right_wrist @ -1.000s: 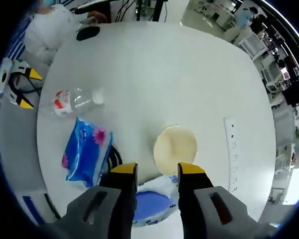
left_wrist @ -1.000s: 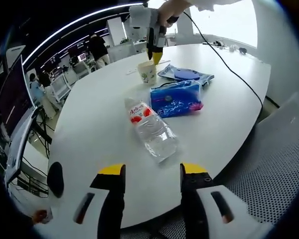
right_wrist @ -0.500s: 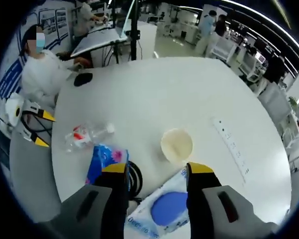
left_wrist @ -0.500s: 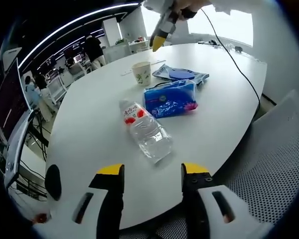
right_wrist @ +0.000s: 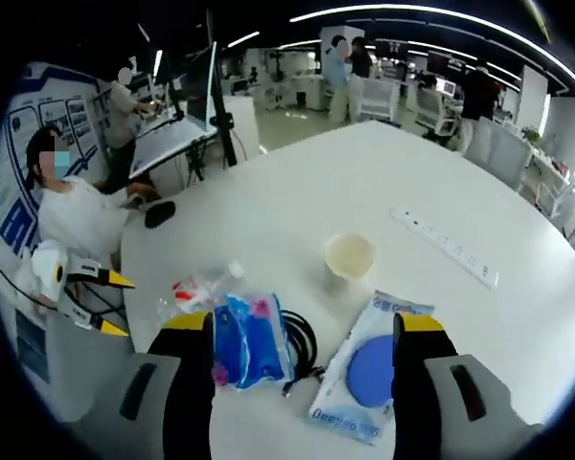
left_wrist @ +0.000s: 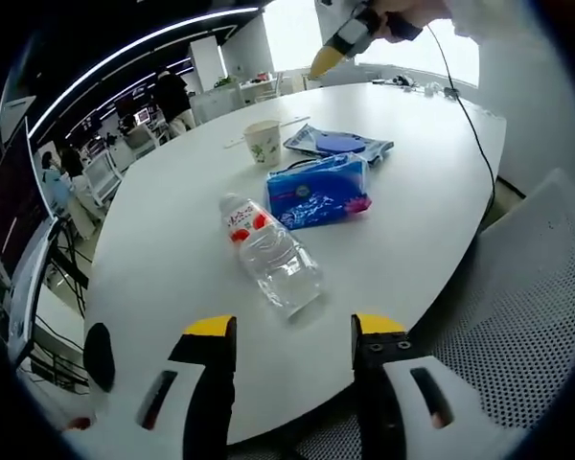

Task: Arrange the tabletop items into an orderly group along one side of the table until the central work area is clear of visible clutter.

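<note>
A clear water bottle [left_wrist: 268,254] with a red label lies on its side on the white table [left_wrist: 172,230]. Beyond it lie a blue tissue pack [left_wrist: 318,190], a flat packet with a blue disc [left_wrist: 337,144] and an upright paper cup [left_wrist: 263,142]. My left gripper [left_wrist: 294,331] is open at the near table edge, short of the bottle. My right gripper [right_wrist: 304,326] is open wide and hovers above the tissue pack [right_wrist: 249,335] and the packet [right_wrist: 369,369]; the cup [right_wrist: 349,257] stands beyond it. Nothing sits between either pair of jaws. The right gripper [left_wrist: 350,34] also appears high above the far items.
A black cable coil [right_wrist: 302,340] lies between tissue pack and packet. A white power strip [right_wrist: 446,247] rests past the cup, and a black mouse [right_wrist: 159,213] sits near the table's edge. A mesh chair [left_wrist: 517,316] stands beside the table. A person [right_wrist: 72,211] sits by the left gripper [right_wrist: 81,292].
My right gripper has lifted up and back from over the cup, and its jaws have spread wider. The left gripper has drawn back slightly; the items lie where they were.
</note>
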